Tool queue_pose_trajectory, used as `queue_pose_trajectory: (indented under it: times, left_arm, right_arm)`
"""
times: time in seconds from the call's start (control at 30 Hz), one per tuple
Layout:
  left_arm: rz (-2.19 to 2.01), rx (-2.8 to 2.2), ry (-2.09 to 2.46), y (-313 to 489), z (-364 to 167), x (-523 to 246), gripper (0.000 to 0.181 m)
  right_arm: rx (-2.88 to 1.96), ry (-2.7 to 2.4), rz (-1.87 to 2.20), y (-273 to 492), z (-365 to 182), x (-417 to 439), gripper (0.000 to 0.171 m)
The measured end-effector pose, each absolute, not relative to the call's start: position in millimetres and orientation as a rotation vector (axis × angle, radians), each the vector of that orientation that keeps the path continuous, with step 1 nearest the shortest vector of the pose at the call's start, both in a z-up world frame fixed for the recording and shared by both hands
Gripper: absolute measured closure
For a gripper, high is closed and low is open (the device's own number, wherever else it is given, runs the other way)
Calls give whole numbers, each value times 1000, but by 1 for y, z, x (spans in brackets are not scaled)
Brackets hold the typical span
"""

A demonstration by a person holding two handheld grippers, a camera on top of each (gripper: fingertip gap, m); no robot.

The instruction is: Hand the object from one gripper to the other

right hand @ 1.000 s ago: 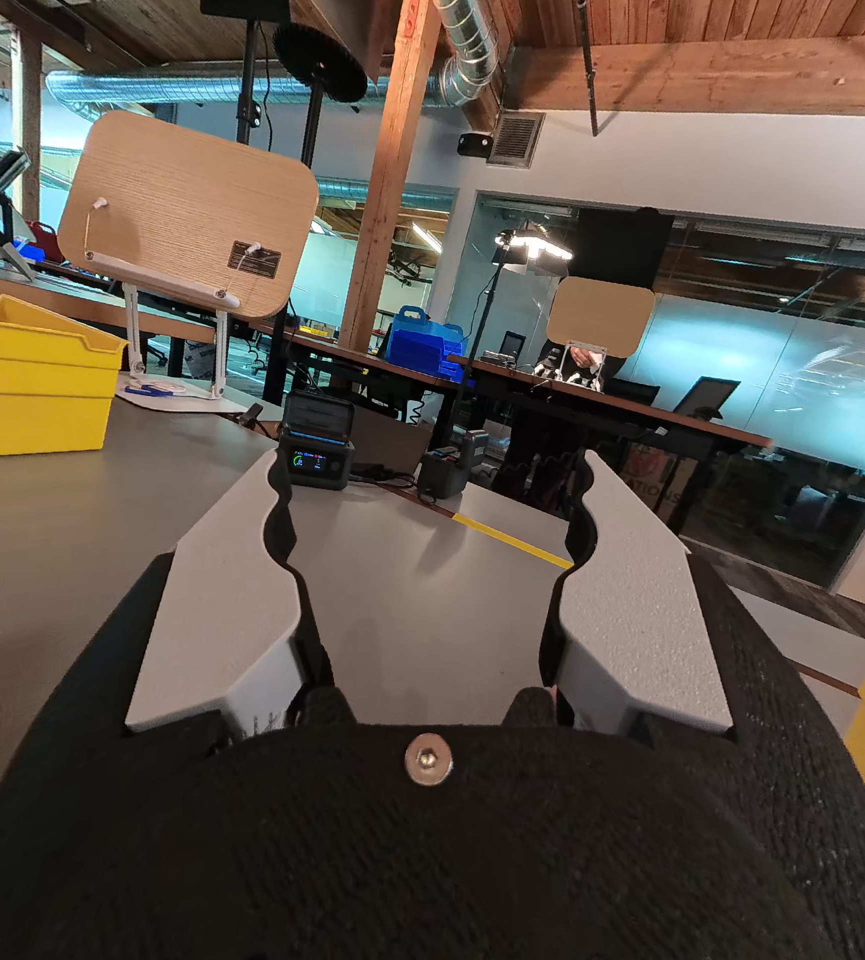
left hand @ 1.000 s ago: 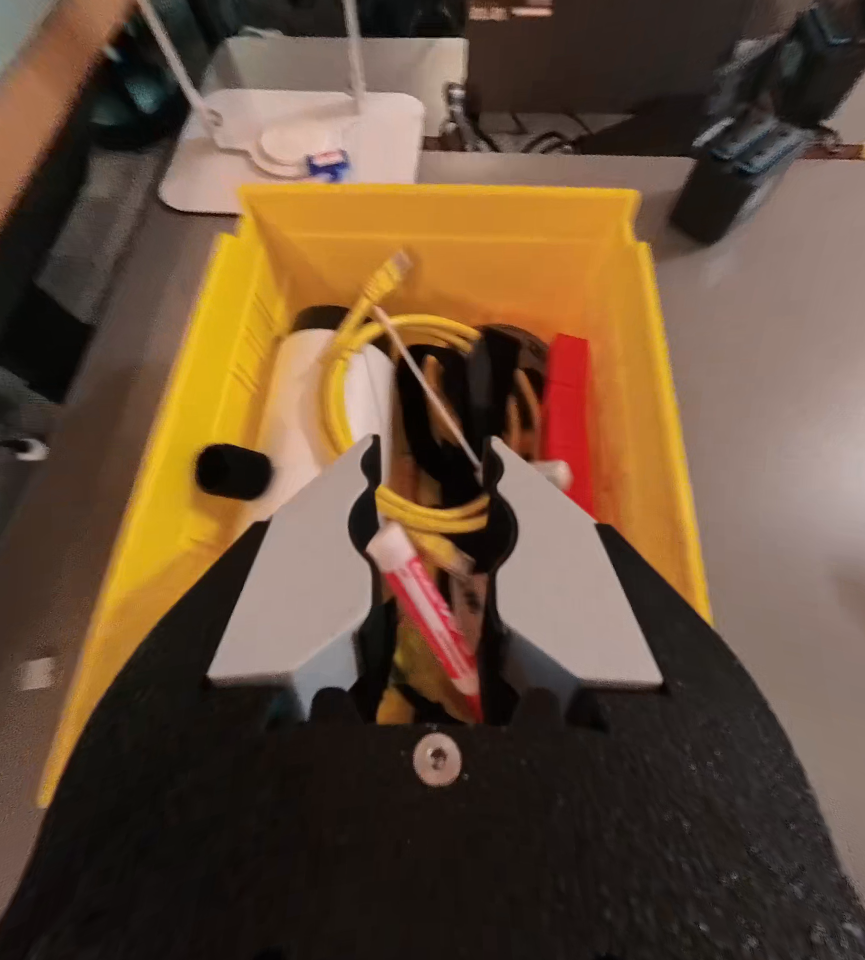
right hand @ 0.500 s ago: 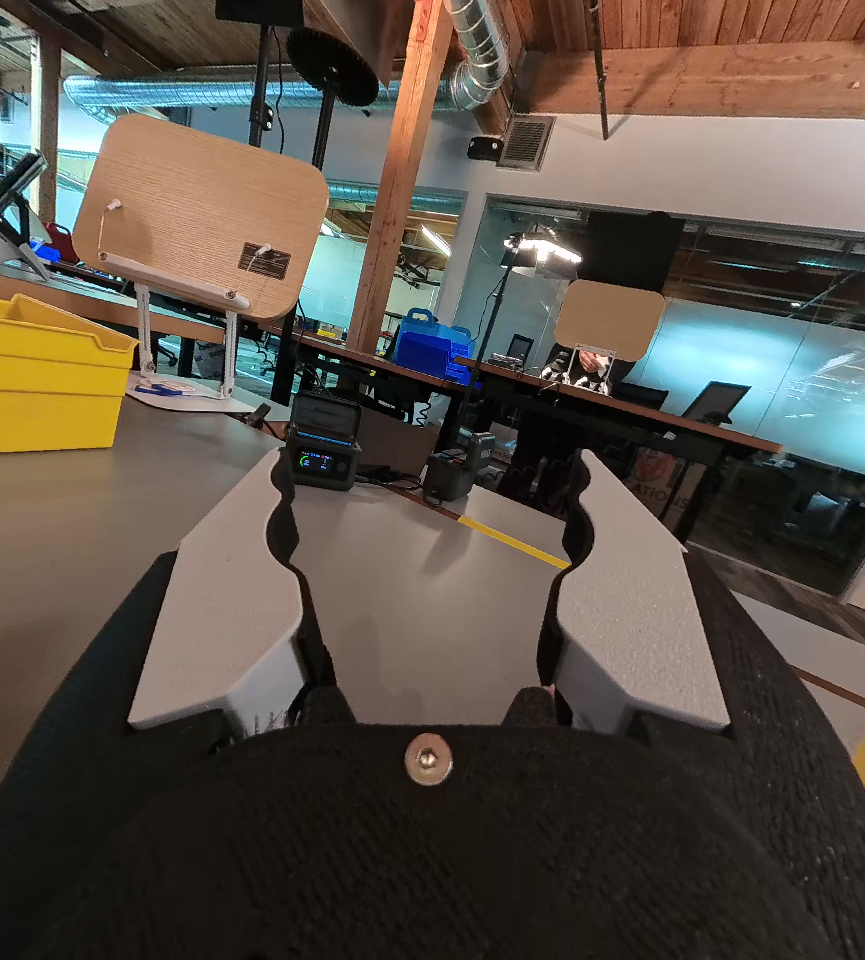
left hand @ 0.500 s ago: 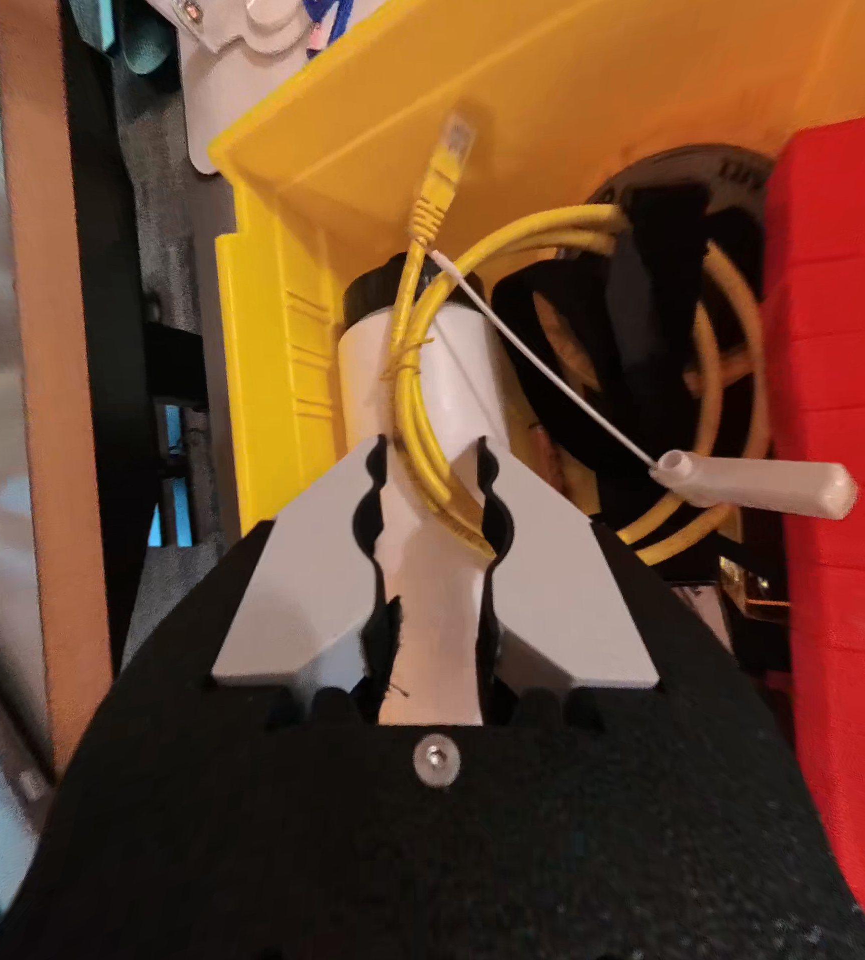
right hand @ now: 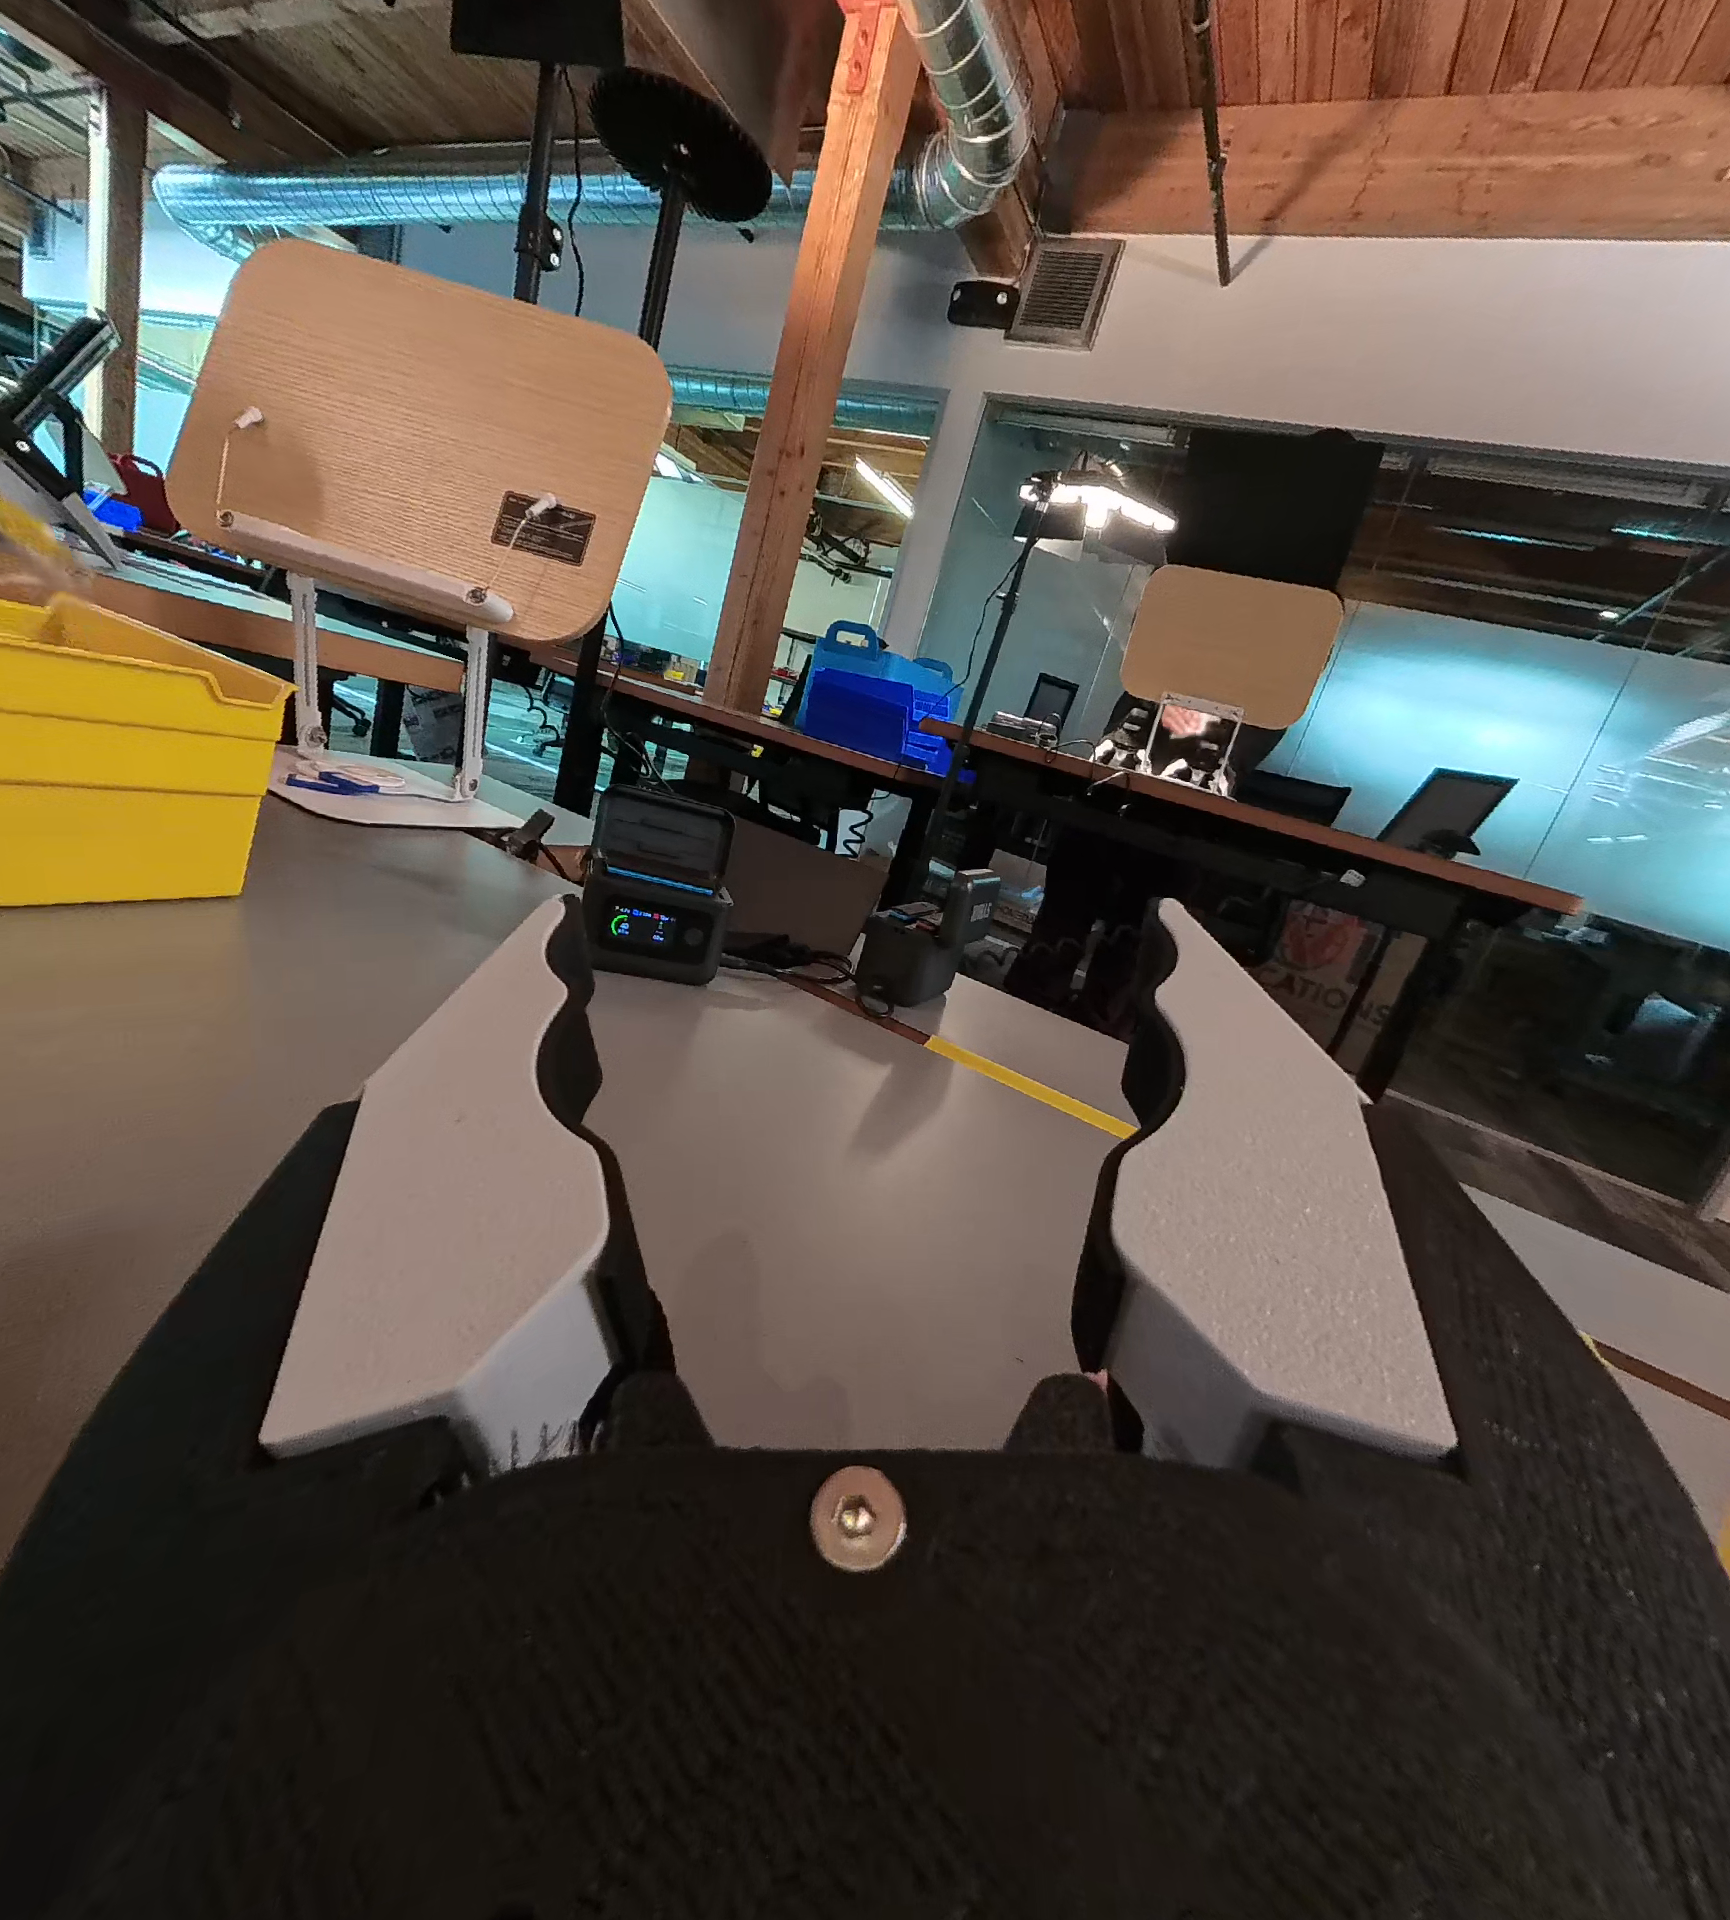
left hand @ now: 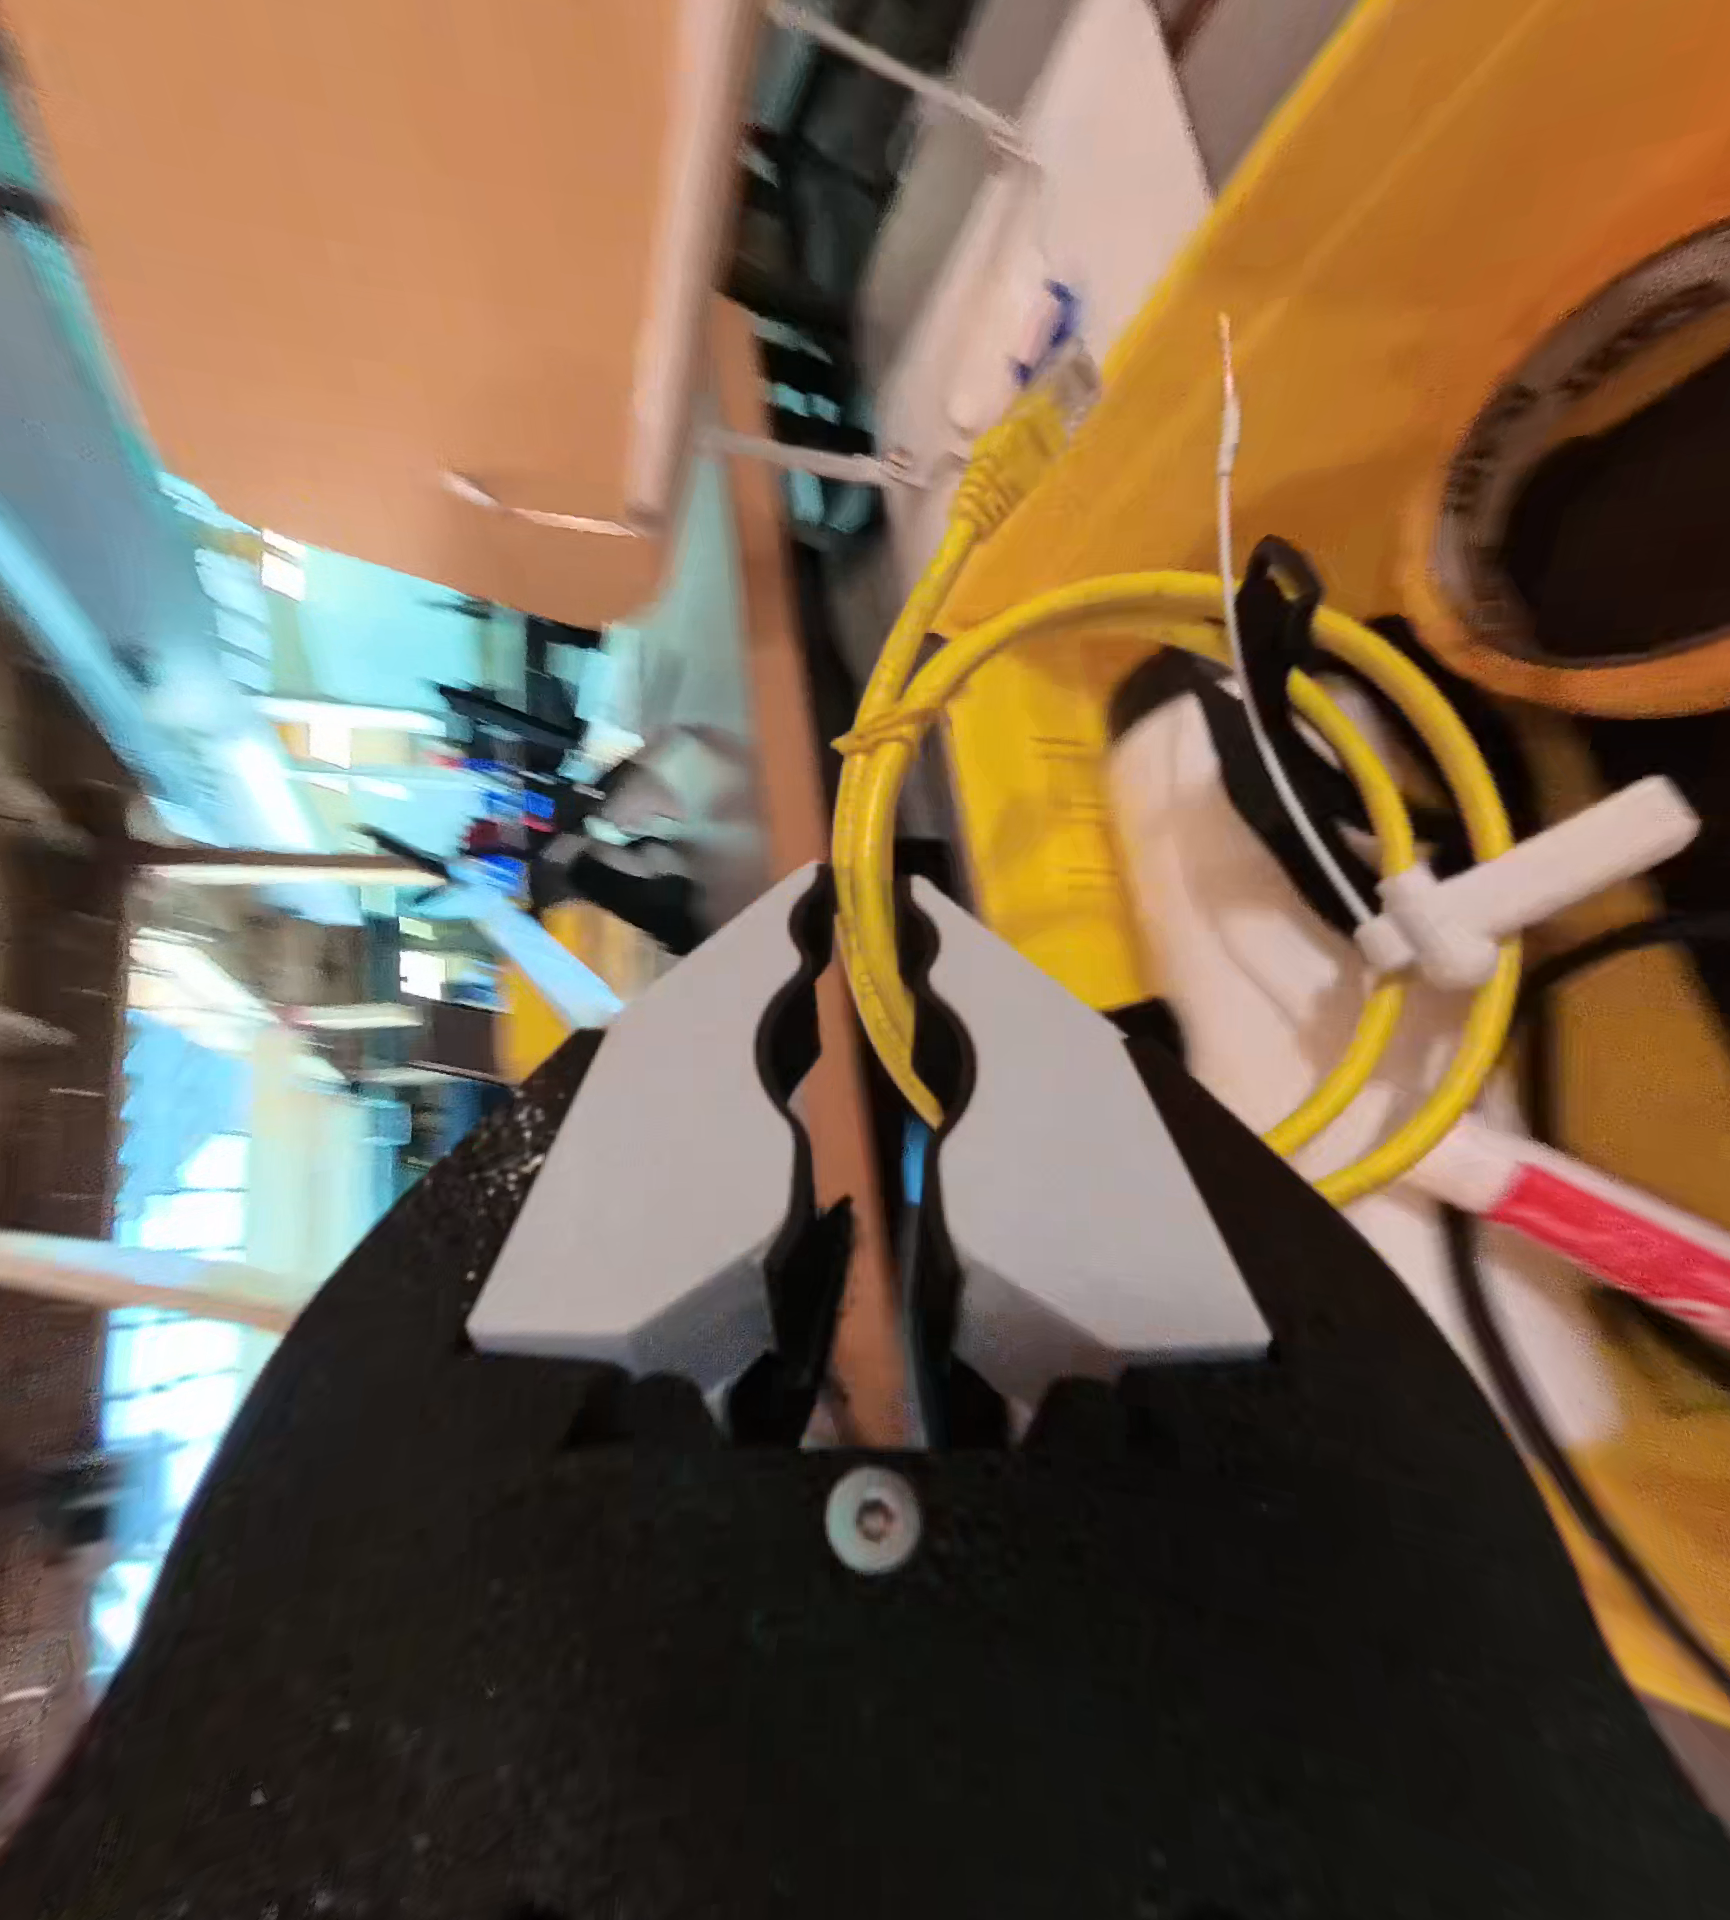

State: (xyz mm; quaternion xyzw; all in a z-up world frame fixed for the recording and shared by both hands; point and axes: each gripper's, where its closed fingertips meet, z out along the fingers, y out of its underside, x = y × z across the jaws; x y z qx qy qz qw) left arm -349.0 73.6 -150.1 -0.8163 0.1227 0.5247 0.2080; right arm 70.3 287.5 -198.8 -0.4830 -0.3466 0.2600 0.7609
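**A:** Where's the object right now?

**B:** The coiled yellow cable [left hand: 1183,873] is pinched at one side of its loop between my left gripper [left hand: 866,904] fingers, which are clenched on it. The rest of the coil hangs out to the side, with a white tag [left hand: 1526,883] tied on by a thin zip tie. Behind it I see the yellow bin [left hand: 1360,312] with a white bottle [left hand: 1214,852] and a red-and-white tube [left hand: 1650,1257] inside. The view is blurred and tilted, so I can't tell whether the coil is fully clear of the bin.

**A:** And the other claw?

**B:** My right gripper [right hand: 861,1008] is released, jaws spread wide, nothing between them. It sits low over the grey table [right hand: 113,1091], aimed at 2 small black devices [right hand: 658,904], well apart from the bin [right hand: 82,769] at its left.

**A:** So which step is this?

**B:** I'd call it pickup done, handover not begun. Next I'd need to bring the 2 grippers together, offering a free stretch of the loop to the right jaws, clear of the tag. The left should let go only once the right has closed.
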Motion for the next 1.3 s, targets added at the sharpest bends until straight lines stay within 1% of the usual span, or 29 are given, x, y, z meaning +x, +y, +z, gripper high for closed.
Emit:
queue_pose_trajectory:
  times: [0.03, 0.17, 0.23, 0.33, 0.43, 0.5, 0.6, 0.73, 0.83, 0.93, 1.0, 1.13, 1.3]
  left_arm:
    - [1555, -2185, 411, 76, -135, -345, 172]
    - [1902, -1860, 637, 80, -92, -325, 172]
    - [1992, -1729, 722, 81, -82, -315, 172]
    - [1898, -1757, 657, 78, -89, -314, 172]
    - [1724, -1777, 497, 74, -89, -313, 172]
    - [1533, -1766, 376, 77, -86, -303, 173]
    - [1100, -1717, 203, 95, -78, -269, 172]
    - [560, -1564, 127, 133, -63, -193, 173]
    - [244, -1481, 157, 166, -67, -128, 173]
    - [-80, -1388, 210, 195, -82, -68, 172]
    - [-272, -1342, 201, 212, -98, -45, 172]
    - [-614, -1263, 194, 241, -137, -17, 173]
    - [-996, -1159, 149, 256, -168, -5, 173]
  right_arm:
    - [-1051, -756, 567, 287, -199, 70, 68]
    - [-1050, -756, 568, 287, -199, 69, 69]
    - [-1049, -756, 570, 287, -199, 69, 69]
    - [-1047, -758, 572, 287, -199, 68, 69]
    - [-1045, -763, 573, 286, -199, 68, 69]
    - [-1042, -767, 577, 285, -199, 67, 70]
    - [-1038, -773, 588, 284, -199, 65, 70]
    - [-1041, -769, 610, 284, -198, 65, 70]
    - [-1055, -747, 662, 284, -197, 68, 70]
    - [-1074, -702, 699, 289, -194, 79, 71]
    - [-1075, -672, 718, 292, -192, 88, 74]
    - [-1068, -649, 806, 291, -189, 93, 78]
    - [-1050, -728, 823, 281, -193, 81, 80]
